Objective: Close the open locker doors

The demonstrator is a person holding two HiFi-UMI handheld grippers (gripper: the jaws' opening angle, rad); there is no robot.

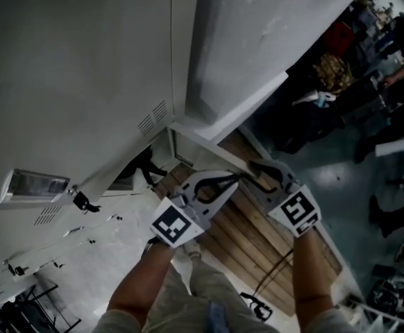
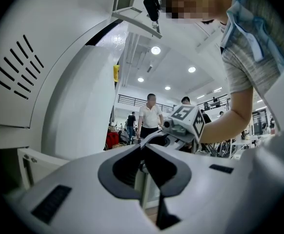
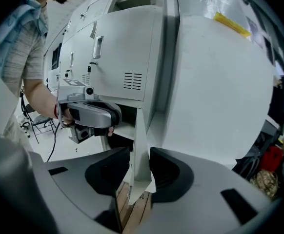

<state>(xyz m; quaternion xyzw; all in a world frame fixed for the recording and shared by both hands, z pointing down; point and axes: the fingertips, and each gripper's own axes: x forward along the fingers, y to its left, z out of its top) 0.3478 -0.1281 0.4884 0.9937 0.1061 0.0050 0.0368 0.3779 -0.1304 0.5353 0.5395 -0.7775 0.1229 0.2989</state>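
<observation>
We set the right gripper (image 3: 140, 154), jaws spread, astride the free edge of the open locker door (image 3: 137, 126) to swing it shut; the left gripper (image 2: 143, 146) hovered beside, jaws seemingly pressed together, empty.

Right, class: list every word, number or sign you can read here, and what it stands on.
No text can be read anywhere.
Yellow sticker on the open locker door: too small and blurred.
Card holder on a locker front: glare, nothing legible.
Marker cubes: black-and-white square patterns only.
</observation>
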